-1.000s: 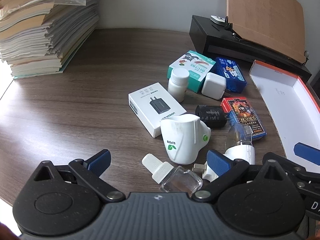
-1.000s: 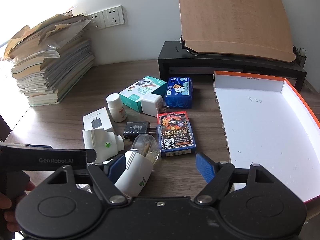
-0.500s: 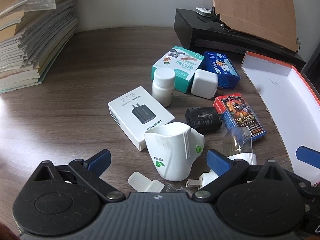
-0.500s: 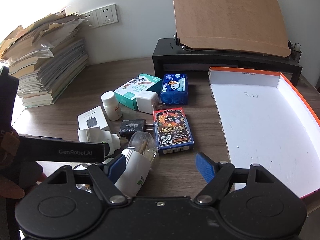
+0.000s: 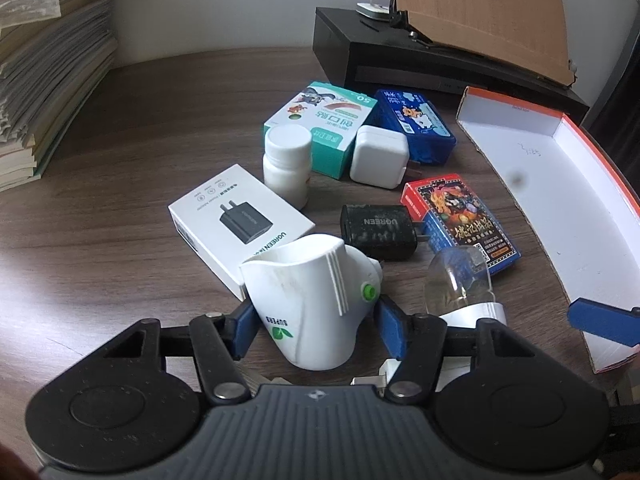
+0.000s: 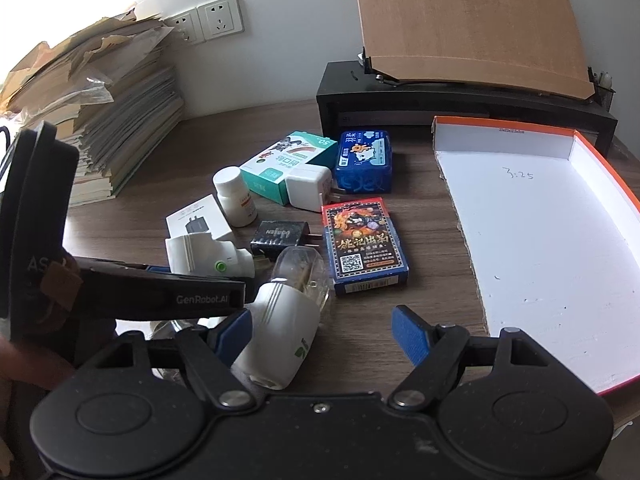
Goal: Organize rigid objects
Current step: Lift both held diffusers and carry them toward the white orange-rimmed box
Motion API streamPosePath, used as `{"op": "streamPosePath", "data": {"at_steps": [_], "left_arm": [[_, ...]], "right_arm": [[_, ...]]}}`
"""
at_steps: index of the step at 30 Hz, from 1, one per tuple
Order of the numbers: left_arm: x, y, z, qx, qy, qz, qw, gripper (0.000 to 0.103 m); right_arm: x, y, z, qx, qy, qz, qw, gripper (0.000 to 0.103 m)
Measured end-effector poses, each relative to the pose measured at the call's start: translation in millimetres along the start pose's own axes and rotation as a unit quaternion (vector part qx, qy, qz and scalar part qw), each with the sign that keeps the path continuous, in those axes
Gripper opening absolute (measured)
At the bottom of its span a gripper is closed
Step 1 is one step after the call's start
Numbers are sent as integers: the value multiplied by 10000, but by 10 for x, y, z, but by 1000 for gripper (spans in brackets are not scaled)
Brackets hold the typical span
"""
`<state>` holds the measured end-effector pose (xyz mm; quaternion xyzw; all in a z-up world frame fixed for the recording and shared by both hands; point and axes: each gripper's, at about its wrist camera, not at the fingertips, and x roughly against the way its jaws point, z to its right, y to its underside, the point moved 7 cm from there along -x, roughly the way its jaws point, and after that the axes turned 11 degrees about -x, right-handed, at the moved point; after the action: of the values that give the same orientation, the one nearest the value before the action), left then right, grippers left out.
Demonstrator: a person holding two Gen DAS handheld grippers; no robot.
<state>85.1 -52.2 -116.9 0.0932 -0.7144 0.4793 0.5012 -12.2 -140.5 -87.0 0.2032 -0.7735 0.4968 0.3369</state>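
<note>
A white plug-in device with a green button (image 5: 312, 304) stands on the wooden desk between the blue pads of my left gripper (image 5: 316, 326). The jaws are closing and both pads meet its sides. In the right wrist view the same device (image 6: 200, 254) shows behind one of the left gripper's fingers (image 6: 180, 294). My right gripper (image 6: 322, 332) stands open low over the desk. A second white device with a clear bottle (image 6: 280, 320) lies against its left pad. The white box with an orange rim (image 6: 540, 220) lies to the right with nothing in it.
Beyond the held device lie a white charger box (image 5: 236, 216), a pill bottle (image 5: 286, 164), a teal carton (image 5: 324, 124), a blue tin (image 5: 414, 124), a white cube charger (image 5: 378, 156), a black charger (image 5: 378, 230) and a card deck (image 5: 460, 216). Paper stacks stand far left, a black stand behind.
My left gripper moved forward and down over the white device, and its jaws came in from wide apart onto it. The small clear bottle slid out of sight under the gripper. The right gripper stayed.
</note>
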Motion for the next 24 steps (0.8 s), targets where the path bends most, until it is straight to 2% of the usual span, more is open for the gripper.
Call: {"op": "streamPosePath", "data": {"at_steps": [5, 9, 15, 17, 20, 24], "left_arm": [[178, -27, -151, 156, -74, 235, 9996, 62], [325, -40, -272, 247, -169, 390, 9988, 62], [446, 8, -392, 316, -272, 461, 9981, 62], [463, 36, -426, 372, -275, 461, 9979, 62], [486, 84, -470, 401, -286, 453, 9978, 62], [517, 113, -504, 442, -297, 477, 9974, 62]], "right_arm": [[-105, 33, -89, -152, -179, -169, 9996, 91], [-262, 57, -130, -519, -296, -398, 9974, 91], [-532, 130, -214, -788, -440, -694, 9935, 91], [-542, 120, -227, -757, -461, -528, 9947, 91], [-544, 82, -203, -811, -539, -334, 9947, 78], [-548, 43, -159, -707, -396, -195, 9965, 77]]}}
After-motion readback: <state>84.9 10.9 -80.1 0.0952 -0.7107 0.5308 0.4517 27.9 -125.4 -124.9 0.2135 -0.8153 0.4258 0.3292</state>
